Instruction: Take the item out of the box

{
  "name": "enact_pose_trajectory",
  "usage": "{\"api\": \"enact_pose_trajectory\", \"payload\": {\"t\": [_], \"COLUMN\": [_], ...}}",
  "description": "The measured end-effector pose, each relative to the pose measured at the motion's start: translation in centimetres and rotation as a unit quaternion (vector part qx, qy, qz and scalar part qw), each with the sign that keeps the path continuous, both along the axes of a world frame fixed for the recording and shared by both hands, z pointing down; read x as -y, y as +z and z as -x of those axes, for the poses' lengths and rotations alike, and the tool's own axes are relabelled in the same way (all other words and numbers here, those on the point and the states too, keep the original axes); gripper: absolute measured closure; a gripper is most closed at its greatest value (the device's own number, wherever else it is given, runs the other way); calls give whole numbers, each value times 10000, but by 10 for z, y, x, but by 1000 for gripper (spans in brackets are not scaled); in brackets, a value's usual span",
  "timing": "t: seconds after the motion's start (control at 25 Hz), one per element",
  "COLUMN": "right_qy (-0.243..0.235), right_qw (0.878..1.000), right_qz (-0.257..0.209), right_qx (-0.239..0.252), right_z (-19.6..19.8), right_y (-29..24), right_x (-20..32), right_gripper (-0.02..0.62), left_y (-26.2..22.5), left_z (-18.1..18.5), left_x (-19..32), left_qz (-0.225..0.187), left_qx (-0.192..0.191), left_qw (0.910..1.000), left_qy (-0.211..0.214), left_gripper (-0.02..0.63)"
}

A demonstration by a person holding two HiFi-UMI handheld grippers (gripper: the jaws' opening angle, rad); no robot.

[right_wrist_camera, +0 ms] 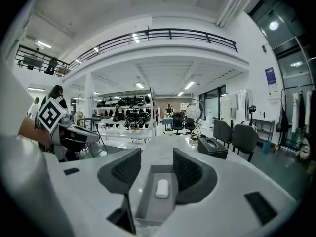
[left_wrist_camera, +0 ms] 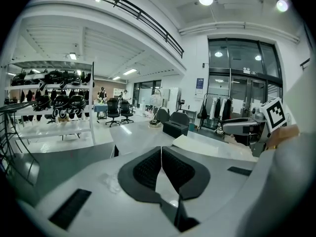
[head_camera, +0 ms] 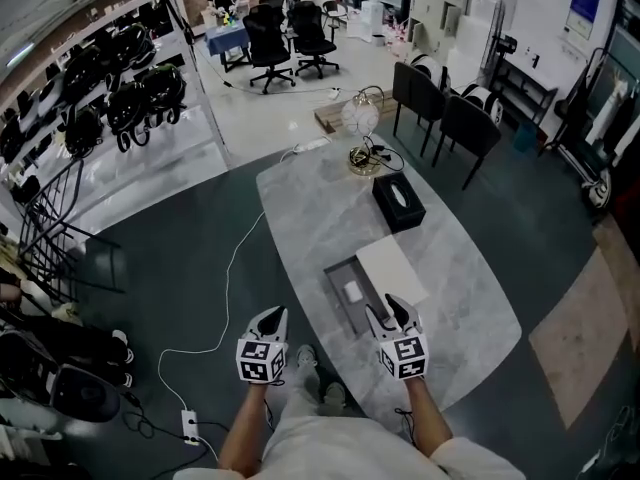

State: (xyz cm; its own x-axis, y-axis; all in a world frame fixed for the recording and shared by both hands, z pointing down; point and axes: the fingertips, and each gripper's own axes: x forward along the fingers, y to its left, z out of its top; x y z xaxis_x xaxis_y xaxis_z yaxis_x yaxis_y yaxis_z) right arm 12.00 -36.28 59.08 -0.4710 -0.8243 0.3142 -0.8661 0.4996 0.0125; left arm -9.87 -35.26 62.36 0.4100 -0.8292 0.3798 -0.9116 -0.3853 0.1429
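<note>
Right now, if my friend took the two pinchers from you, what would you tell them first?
Left gripper: shut, empty, held off the near edge of the table.
Right gripper: open, empty, pointing at the grey box just ahead, not touching anything.
Things: the small white item lies inside the open box. A white flat piece, probably the lid, sits right beside the box.
Done: the box is open.
Left: move the right gripper in over the item, close on it and lift it out.
</note>
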Motion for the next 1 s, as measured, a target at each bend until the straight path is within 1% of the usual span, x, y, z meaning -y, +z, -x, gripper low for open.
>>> {"api": "enact_pose_trajectory", "payload": {"t": [0.32, 0.6, 1.0], "right_qy": [3, 122, 167], "right_qw": [9999, 9994, 9971], "right_qz": [94, 318, 700], "right_qx": [-44, -102, -256], "right_z": [6, 9, 15], "right_y": [10, 26, 60], "right_x": [23, 42, 66], "right_gripper": [394, 394, 393], "left_y": [16, 31, 59], "left_z": [1, -1, 4], "left_x": [26, 55, 90], "left_qz": [136, 313, 621], "left_qx": [-80, -145, -174], "left_qw": [9999, 9992, 9974], "left_qy": [20, 190, 313], "left_gripper": [586, 586, 586]}}
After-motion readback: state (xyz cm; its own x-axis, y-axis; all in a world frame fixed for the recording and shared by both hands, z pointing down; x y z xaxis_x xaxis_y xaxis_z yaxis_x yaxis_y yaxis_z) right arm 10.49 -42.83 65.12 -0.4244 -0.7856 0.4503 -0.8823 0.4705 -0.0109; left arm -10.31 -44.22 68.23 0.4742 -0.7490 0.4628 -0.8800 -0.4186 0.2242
